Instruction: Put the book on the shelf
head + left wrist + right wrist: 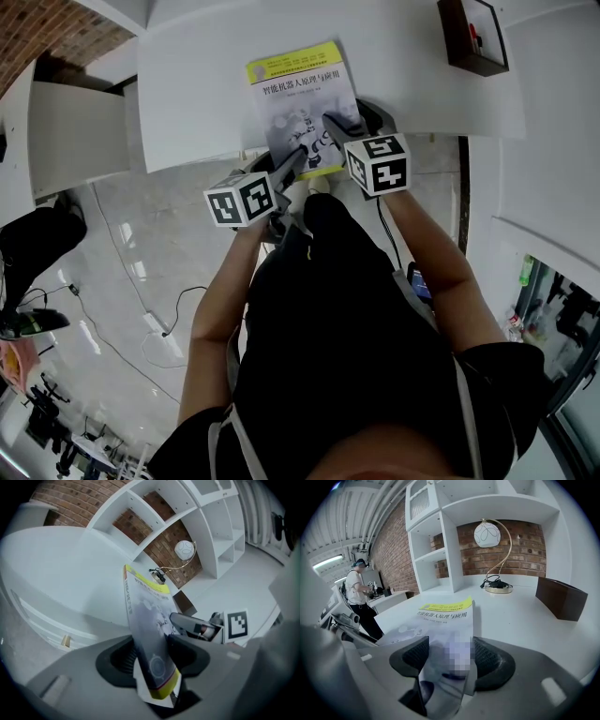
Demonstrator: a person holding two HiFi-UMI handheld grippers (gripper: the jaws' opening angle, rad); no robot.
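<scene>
Past the black shirt [356, 328], the head view shows the left gripper [294, 160] and right gripper [336, 119] holding the book [300, 84] over the table [187, 84] edge; the left gripper view, then the right gripper view, shows pads clamped on it.

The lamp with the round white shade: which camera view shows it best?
The right gripper view: the lamp stands upright on the white surface, its shade, curved gold stem and base all clear. The left gripper view shows it small and far off. The head view does not show it.
</scene>
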